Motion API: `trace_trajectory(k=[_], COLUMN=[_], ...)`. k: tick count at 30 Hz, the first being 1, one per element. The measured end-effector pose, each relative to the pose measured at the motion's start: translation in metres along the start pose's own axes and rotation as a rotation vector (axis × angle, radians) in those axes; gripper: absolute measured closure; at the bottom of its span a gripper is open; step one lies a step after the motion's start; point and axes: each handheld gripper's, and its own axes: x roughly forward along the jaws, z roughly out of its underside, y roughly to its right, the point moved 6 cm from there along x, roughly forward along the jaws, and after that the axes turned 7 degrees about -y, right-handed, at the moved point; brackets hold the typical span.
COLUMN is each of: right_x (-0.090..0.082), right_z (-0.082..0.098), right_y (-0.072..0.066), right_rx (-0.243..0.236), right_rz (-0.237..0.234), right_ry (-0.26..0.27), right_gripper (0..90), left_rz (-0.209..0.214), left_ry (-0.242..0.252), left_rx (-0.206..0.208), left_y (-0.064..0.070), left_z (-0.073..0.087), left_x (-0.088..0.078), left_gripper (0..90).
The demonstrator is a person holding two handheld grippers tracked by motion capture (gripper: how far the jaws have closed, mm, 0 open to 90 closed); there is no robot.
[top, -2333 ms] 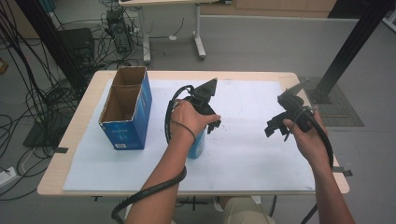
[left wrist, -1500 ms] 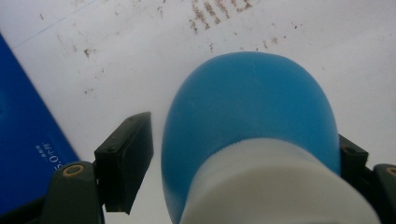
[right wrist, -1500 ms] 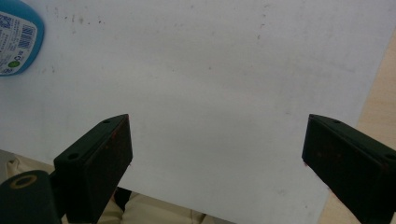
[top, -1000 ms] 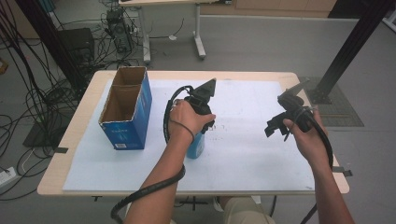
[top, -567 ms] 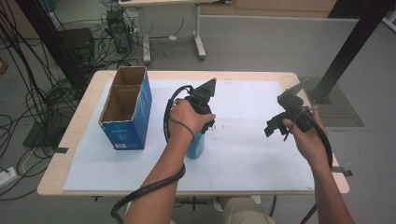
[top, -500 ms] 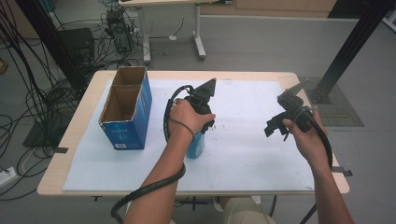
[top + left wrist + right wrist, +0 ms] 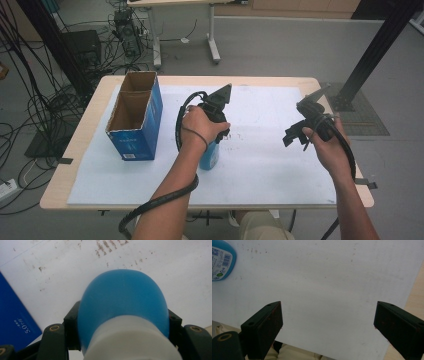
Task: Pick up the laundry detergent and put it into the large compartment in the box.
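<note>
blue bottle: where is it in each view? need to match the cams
High view: blue bottle at table centre, under the left hand, right of the blue cardboard box.
Left gripper view: bottle centre frame, clamped between the jaws; box corner at left edge.
Right gripper view: bottle's labelled end in top-left corner.
Shared landmark: the white sheet beneath it.

grey floor, tangled cables, wooden table

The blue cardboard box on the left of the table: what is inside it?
The blue cardboard box stands open at the top. In the high view its inside shows bare brown walls and two compartments. The near wall hides the lowest part, so something small there cannot be excluded.
</note>
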Motion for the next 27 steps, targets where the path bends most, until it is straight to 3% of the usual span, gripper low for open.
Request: trace_trajectory(k=[27], right_x=[-0.0015], right_z=[0.0002], right_y=[0.0020], right_rx=[0.000], right_rz=[-0.001], right_ry=[0.003], right_gripper=[8.3], left_rz=[0.000], left_ry=[-0.010], left_rx=[0.003], left_y=[0.0004], left_z=[-0.0017], left_x=[-0.0003], left_gripper=[37.6])
